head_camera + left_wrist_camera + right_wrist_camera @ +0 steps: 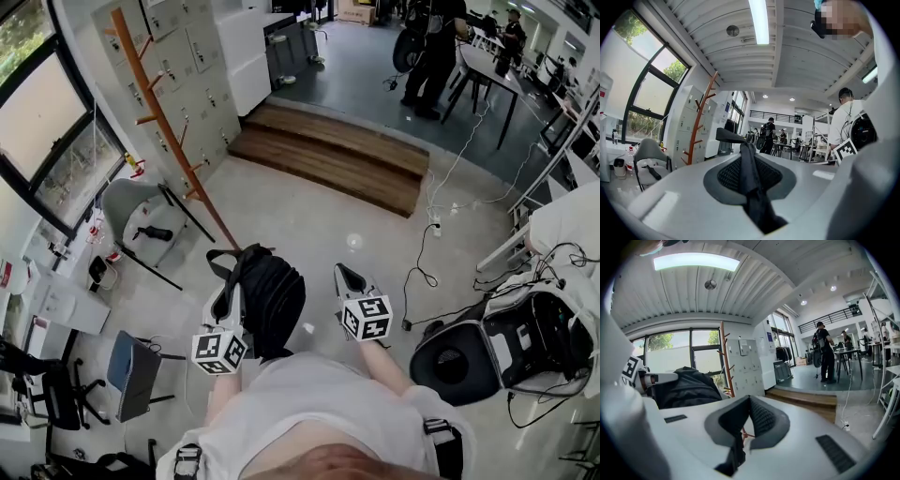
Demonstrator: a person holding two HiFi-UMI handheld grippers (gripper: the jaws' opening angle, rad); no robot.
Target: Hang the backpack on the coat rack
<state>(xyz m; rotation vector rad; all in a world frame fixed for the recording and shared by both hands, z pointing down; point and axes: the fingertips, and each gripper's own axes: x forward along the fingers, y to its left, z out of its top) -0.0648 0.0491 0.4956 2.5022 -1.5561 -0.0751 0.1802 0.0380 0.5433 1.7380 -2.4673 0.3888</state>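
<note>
A black backpack hangs beside my left gripper, which is shut on one of its black straps. The strap runs up between the pads in the left gripper view. The orange wooden coat rack stands ahead to the left, in front of the lockers, its foot close to the backpack's top; it also shows as the coat rack and the coat rack. My right gripper is to the right of the backpack, apart from it, shut with nothing in it. In the right gripper view the backpack sits at the left.
Grey lockers stand behind the rack. A grey chair sits left of it and a blue chair nearer me. A wooden step lies ahead. An open black case and floor cables are on the right. People stand by far tables.
</note>
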